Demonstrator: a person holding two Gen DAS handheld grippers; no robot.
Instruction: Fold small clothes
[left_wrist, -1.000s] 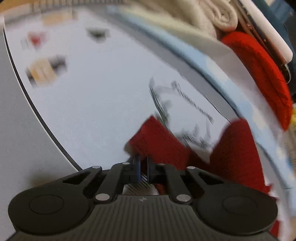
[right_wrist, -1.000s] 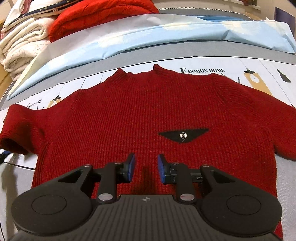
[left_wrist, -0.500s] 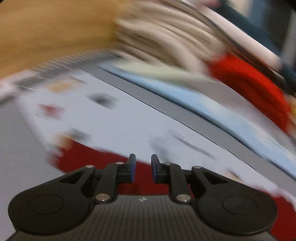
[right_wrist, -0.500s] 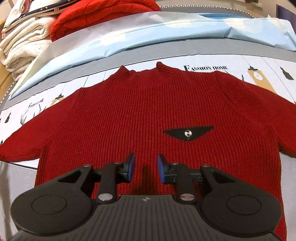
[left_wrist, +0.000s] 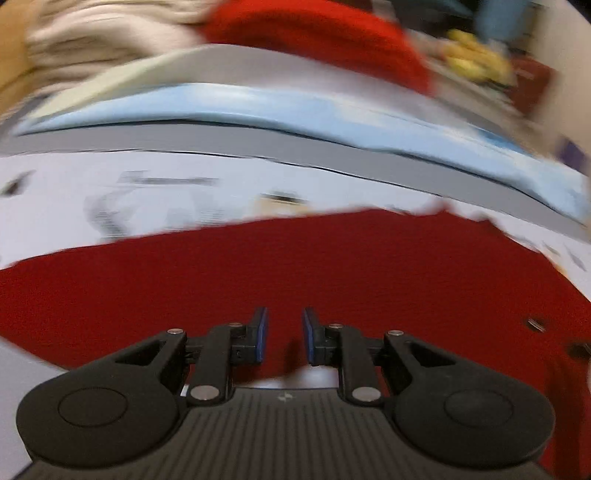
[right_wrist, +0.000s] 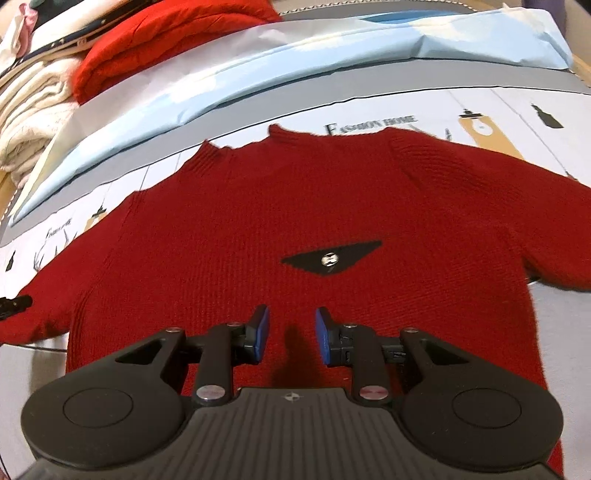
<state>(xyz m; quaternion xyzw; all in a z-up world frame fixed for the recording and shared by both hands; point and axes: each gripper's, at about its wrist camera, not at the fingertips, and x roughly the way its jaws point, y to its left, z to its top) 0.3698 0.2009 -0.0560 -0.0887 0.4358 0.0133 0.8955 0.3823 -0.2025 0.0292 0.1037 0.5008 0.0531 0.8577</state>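
— What sort of place?
— A home, most likely a bedroom. Printed sheet (right_wrist: 461, 107) spread as a work surface, marked with the words "Fashion Home", small towers and deer.
— Anything else pointing that way?
— Pale blue bedding (right_wrist: 295, 59) folded along the far edge. Beyond it, folded laundry: cream knits (right_wrist: 33, 110) stacked at the left, a bright red knit (right_wrist: 155, 40) beside them. Wooden edge just visible at the far left.
— And from the left wrist view?
— Same bedding (left_wrist: 295, 107) and stacks, all blurred. Yellow and dark clutter (left_wrist: 476, 62) far right, too smeared to identify.
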